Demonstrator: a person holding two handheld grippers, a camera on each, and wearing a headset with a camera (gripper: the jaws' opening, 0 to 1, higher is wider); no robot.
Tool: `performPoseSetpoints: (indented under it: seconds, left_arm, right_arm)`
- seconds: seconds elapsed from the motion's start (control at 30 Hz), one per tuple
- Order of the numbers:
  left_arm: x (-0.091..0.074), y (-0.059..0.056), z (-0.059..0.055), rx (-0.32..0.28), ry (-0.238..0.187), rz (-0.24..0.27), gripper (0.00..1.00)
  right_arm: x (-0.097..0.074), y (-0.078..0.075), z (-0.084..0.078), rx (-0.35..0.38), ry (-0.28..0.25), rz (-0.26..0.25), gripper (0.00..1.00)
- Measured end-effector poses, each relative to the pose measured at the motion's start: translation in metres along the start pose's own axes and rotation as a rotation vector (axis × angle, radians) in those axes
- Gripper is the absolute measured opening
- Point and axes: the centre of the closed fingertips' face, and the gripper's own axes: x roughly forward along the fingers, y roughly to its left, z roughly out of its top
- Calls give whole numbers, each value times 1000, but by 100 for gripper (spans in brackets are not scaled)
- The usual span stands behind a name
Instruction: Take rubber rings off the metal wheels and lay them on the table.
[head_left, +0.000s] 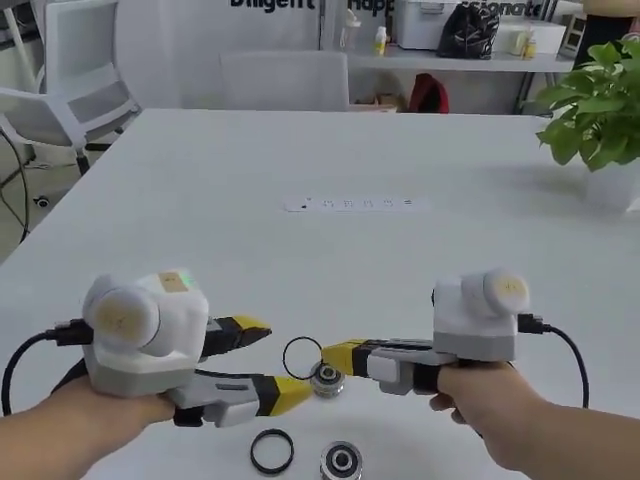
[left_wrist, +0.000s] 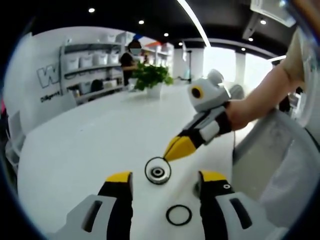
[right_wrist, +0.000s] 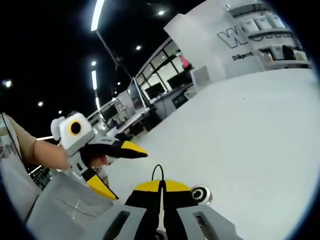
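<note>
Pinching a rubber ring (head_left: 285, 355), right claw (head_left: 335, 355) is closed; left claw (left_wrist: 166, 175) gapes open.

Head view: high and close behind left gripper (head_left: 285, 358) and right gripper (head_left: 335, 357), facing forward and down over the table (head_left: 400, 150); both gripper views: low, near, facing each other across one shared metal wheel (left_wrist: 158, 171).

Lower metal wheel (head_left: 342, 462), bottom rim beyond the head view's lower edge.
</note>
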Motion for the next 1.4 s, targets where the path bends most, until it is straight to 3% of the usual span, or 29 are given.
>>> performPoseSetpoints:
  seconds: [0.3,0.63,0.93,1.4]
  left_arm:
    - [-23,-2,-2,1,-18,12,59]
    - [-45,-8,-16,10,-5,18,66]
    - [-59,-12,-25,-2,-7,28,69]
    - [-66,-12,-39,-25,6,34,69]
  right_arm:
    - [2,17,1,-11,0,31,0]
    - [8,32,-8,-10,27,62,0]
    - [15,41,-24,-3,87,84,0]
    - [24,34,-59,46,220,80,0]
